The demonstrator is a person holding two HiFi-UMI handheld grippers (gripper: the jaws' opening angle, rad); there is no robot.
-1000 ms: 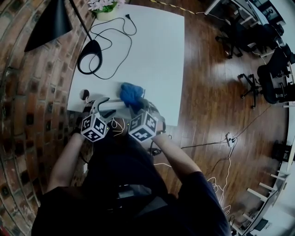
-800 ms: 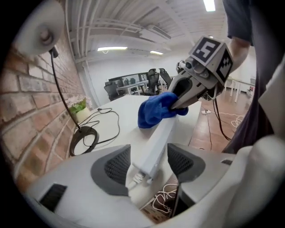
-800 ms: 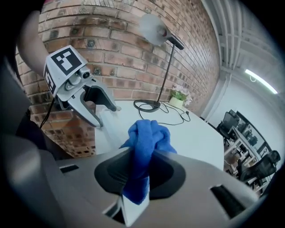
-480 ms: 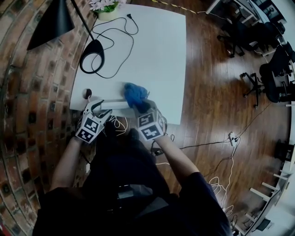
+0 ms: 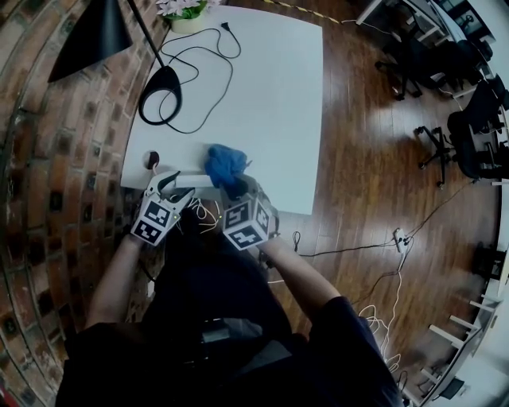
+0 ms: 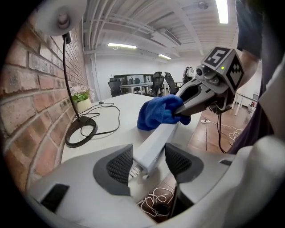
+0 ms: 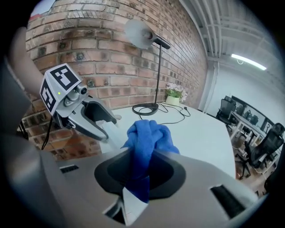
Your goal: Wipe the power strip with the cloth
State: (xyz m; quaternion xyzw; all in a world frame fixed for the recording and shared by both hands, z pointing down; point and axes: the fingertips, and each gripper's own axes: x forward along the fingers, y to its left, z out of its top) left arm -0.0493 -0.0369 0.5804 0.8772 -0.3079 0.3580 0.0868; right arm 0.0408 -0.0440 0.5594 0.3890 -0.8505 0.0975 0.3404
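lying along the near edge of the white counter [image 5: 270, 95], the white power strip [image 6: 153, 142] has one end sticking out past that edge. the left tool [image 6: 149, 162] has this end between its pads; its jaws have just been closing, and they pinch the strip from both sides. further along the strip sits the blue cloth [image 7: 147, 136], bunched up and touching the strip's top face. the right tool [image 7: 140, 171] is clamped on the cloth, with a fold of it hanging down between the jaws. both tools point downward, side by side, at the counter's near edge. further back on the counter stand a black lamp base [image 5: 159, 103] with a looping black cord [image 5: 199, 56], and a flower pot [image 5: 181, 12] at the far corner. a brick wall [image 5: 48, 159] runs along the left, and a wooden floor [image 5: 374, 143] lies to the right.
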